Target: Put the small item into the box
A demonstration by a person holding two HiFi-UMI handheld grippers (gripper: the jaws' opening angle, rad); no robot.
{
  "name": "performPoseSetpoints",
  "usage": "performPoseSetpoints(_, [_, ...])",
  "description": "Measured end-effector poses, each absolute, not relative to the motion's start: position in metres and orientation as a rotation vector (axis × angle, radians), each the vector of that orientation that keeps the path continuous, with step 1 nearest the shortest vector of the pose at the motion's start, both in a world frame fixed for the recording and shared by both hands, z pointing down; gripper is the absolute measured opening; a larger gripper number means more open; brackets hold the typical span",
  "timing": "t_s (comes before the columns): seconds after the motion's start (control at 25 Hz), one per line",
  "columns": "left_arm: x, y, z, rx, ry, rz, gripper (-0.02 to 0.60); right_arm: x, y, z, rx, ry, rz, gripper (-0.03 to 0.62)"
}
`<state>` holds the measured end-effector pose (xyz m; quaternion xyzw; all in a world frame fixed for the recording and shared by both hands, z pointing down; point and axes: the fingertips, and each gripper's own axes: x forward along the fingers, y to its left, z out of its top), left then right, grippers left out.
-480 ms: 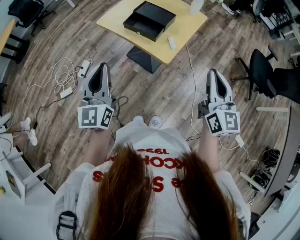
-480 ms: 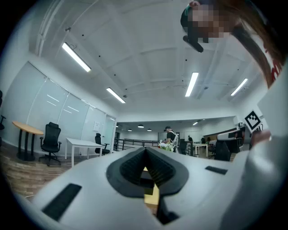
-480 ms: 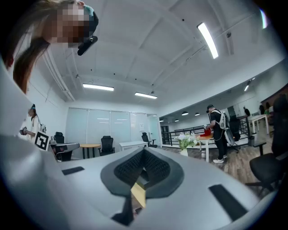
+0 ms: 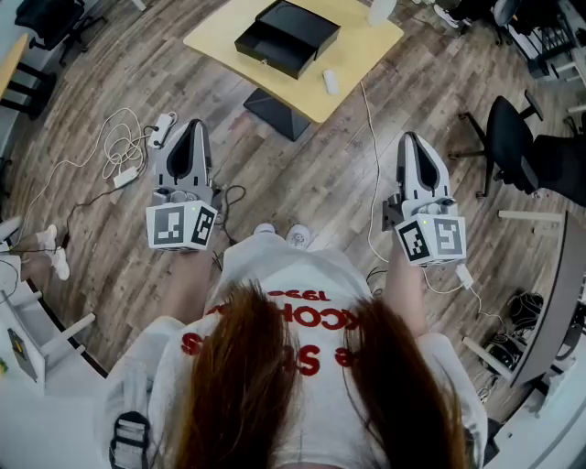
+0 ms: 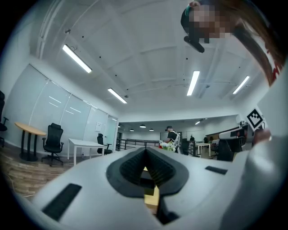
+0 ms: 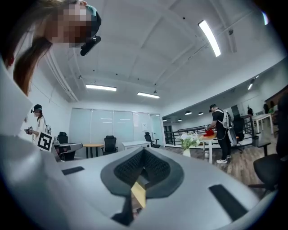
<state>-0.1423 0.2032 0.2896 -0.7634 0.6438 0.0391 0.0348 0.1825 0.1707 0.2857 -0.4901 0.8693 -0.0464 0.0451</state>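
In the head view a black box with its drawer pulled open stands on a yellow table ahead of me. A small white item lies on the tabletop just right of the box. My left gripper and right gripper hang in the air over the wooden floor, well short of the table, one on each side of the person's body. Both point forward. In the left gripper view the left gripper has its jaws together with nothing between them, and in the right gripper view the right gripper looks the same.
A white object stands at the table's far edge. Cables and a power strip lie on the floor at left. A white cable runs down from the table. A black office chair stands at right, with a desk edge nearer me.
Both grippers and the table have drifted slightly left and up in the head view. The jaws stand as before.
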Motion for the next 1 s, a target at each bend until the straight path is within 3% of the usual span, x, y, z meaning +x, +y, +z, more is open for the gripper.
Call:
performPoseSetpoints(0.4, [-0.137,0.172,0.296,-2.356,1.987,0.118,0.006,0.183,0.145,0.293,-1.469,2.647,-0.192,0.005])
performPoseSetpoints(1.0, [-0.166,0.014,0.275,-2.468,1.814,0.183,0.006,0.143,0.02,0.269,-1.564,2.562,-0.131,0.005])
